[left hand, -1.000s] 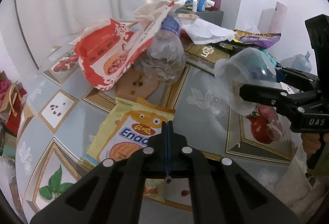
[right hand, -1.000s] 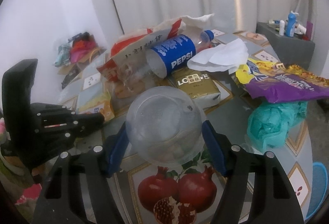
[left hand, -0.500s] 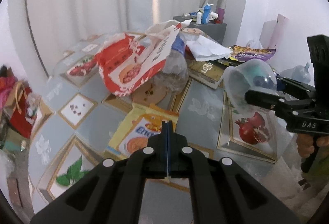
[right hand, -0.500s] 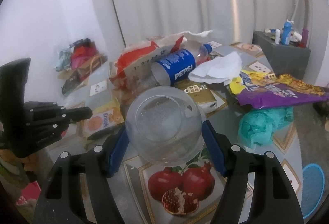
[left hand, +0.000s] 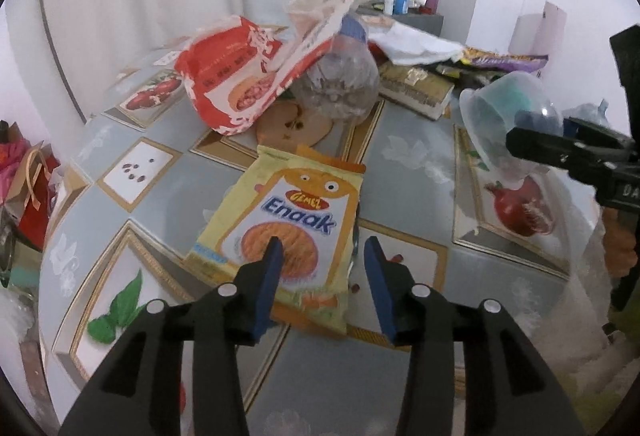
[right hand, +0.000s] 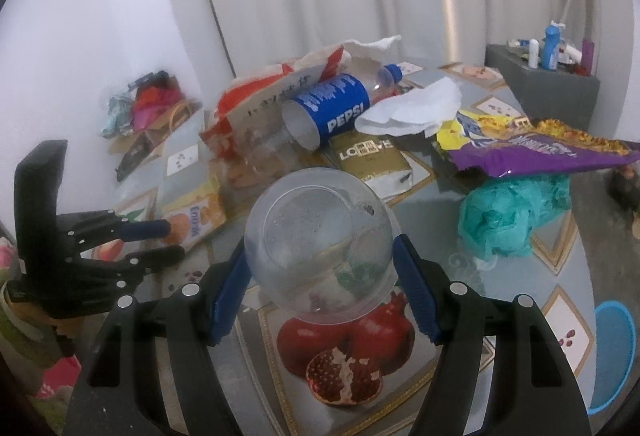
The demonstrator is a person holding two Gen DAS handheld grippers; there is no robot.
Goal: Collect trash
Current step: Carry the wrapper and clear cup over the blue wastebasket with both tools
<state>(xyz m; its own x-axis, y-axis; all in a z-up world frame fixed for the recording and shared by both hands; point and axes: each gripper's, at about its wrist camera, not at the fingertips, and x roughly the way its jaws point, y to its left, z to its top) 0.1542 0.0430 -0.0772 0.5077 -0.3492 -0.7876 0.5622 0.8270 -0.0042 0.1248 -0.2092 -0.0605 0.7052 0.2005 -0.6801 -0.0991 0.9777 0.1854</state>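
The snack packet (left hand: 288, 224) is yellow and orange with blue letters. The bag (left hand: 236, 76) is red and white. The bottle (right hand: 336, 108) has a blue label. The cup (right hand: 320, 248) is see-through. The table (left hand: 408, 164) is grey with gold squares and red fruit pictures.

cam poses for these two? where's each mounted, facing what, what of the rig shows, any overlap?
Left wrist: on the left gripper, looking down its open jaws at the Enaak packet on the table; right gripper at frame right.
Right wrist: on the right gripper, jaws shut on the clear cup, facing the trash pile; left gripper at frame left.
Shared: packet, cup, Pepsi bottle, each other's gripper.
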